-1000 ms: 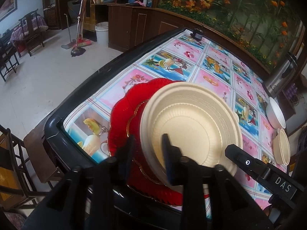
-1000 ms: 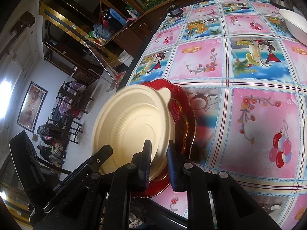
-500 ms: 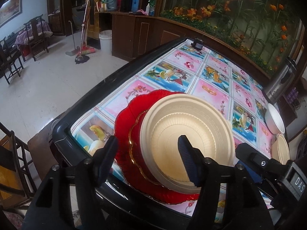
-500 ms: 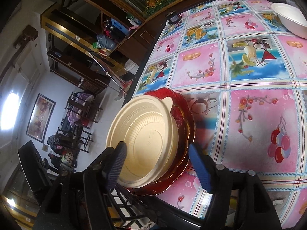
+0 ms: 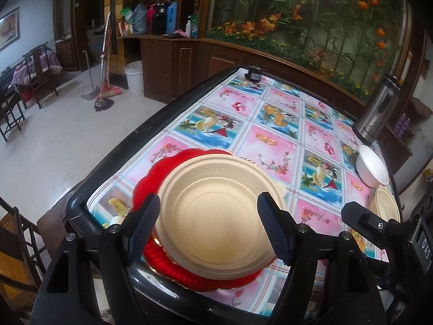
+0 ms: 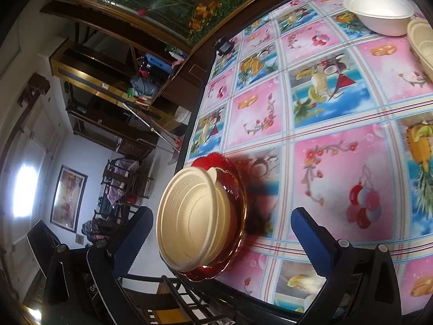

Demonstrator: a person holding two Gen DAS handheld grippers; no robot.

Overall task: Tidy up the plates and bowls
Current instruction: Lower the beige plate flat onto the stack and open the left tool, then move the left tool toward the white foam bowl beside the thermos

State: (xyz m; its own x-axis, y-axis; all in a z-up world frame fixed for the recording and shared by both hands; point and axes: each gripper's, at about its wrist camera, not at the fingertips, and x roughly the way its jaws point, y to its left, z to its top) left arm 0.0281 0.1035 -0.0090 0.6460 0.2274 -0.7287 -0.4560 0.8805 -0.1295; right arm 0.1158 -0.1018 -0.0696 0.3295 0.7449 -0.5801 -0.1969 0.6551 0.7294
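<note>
While both pairs of jaws stand wide apart and hold nothing, the cream plate [image 5: 216, 216] lies between and beyond the fingers of the left gripper [image 5: 208, 224] and right gripper [image 6: 222, 233], touching neither. Round, with no long axis, it rests face up on the red scalloped plate [image 5: 151, 181] at the near corner of the table [image 5: 270, 140]. Its rim is ribbed and embossed.

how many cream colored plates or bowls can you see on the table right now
2: one cream plate stacked on the red plate at the near corner, another cream dish at the right edge beside the white bowl. More may be nested.
</note>
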